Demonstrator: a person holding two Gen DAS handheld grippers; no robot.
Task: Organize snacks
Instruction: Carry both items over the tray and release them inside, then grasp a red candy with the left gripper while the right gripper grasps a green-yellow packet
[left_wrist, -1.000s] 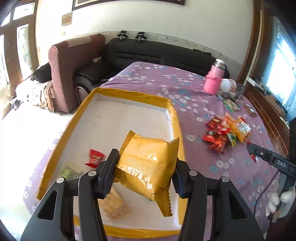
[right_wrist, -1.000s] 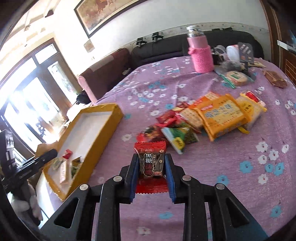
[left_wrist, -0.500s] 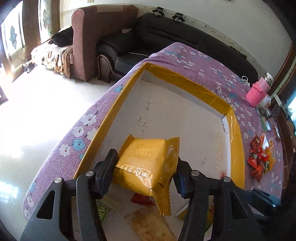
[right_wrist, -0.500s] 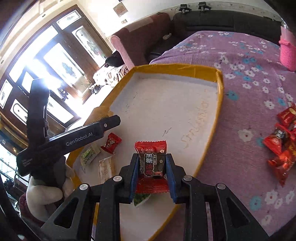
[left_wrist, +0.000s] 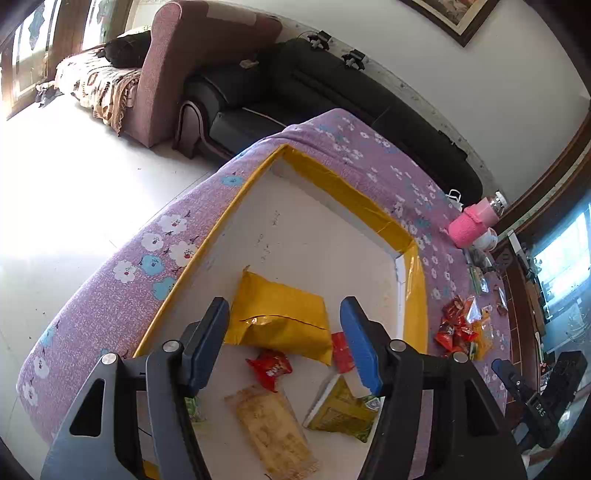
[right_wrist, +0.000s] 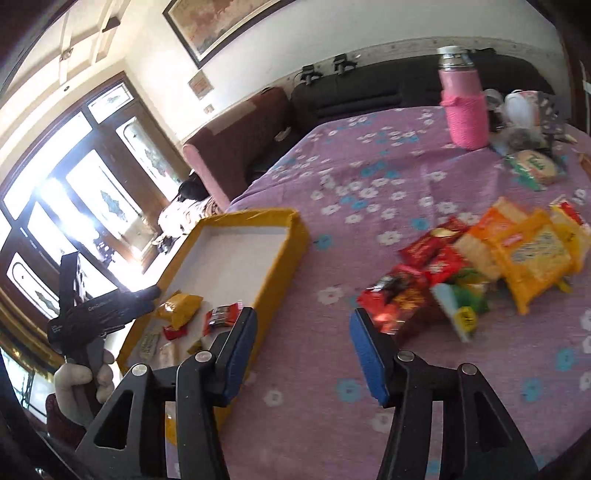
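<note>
Both claws emptied: yellow packet (left_wrist: 280, 314) dropped in tray (left_wrist: 413, 291); pile (right_wrist: 480, 266) blurred.

The left tool (left_wrist: 284, 334) hangs spread-fingered over the yellow packet (left_wrist: 280, 314) lying in the tray (left_wrist: 413, 295).

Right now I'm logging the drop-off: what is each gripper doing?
Left gripper: open, holding nothing, above the yellow packet lying in the tray.
Right gripper: open, holding nothing, over the purple cloth.
</note>
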